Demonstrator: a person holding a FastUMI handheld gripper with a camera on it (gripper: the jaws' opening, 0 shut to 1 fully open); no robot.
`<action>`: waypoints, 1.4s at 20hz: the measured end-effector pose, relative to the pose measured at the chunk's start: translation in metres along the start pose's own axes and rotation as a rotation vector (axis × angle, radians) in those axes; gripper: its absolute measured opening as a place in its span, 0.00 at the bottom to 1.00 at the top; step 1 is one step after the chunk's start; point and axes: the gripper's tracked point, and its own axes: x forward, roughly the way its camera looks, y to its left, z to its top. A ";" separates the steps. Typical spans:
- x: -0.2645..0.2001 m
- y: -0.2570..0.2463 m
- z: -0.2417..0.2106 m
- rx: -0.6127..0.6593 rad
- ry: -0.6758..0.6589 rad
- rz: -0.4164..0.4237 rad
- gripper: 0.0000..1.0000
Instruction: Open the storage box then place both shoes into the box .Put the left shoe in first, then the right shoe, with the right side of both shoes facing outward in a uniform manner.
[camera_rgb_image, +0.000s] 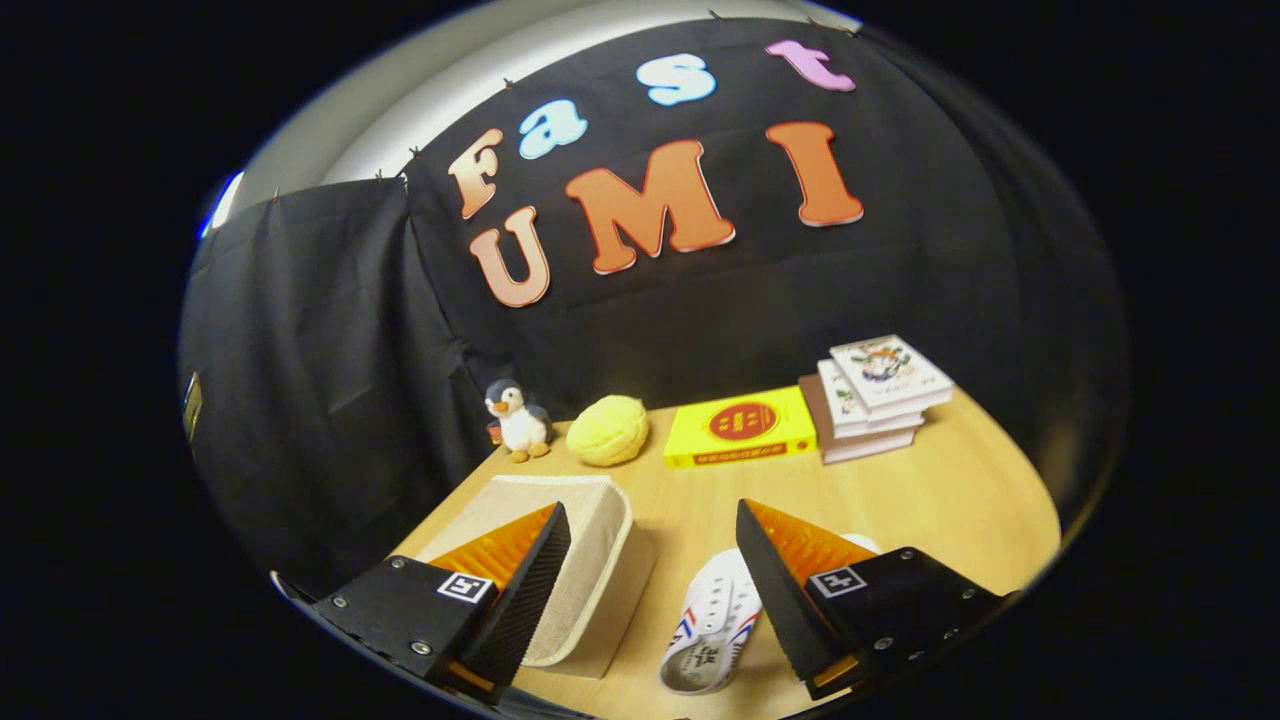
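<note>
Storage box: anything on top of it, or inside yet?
Nothing lies on the storage box; its lid looks closed, so the inside is hidden. The open gripper hovers above, one finger covering part of the lid. A white shoe lies beside it.

Gripper (653, 555): two wedge-shaped fingers (525, 590), ribbed inner faces. Black mounts, silver screws, square black-and-white marker tag on each.

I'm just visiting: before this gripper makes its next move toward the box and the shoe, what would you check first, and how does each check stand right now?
1. Gripper open with nothing held: ok.
2. Storage box lid open: not ok, it looks closed.
3. White shoe within reach, by the right finger: ok.
4. Second shoe located: cannot tell.
5. Which shoe this is, left or right: cannot tell.
6. Penguin, yellow plush and books clear of the work area: ok.
</note>
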 end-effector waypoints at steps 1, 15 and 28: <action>0.006 0.002 -0.008 0.049 0.030 0.034 0.99; 0.051 0.039 -0.083 0.578 0.352 0.413 0.98; 0.051 0.064 -0.096 0.699 0.445 0.505 0.68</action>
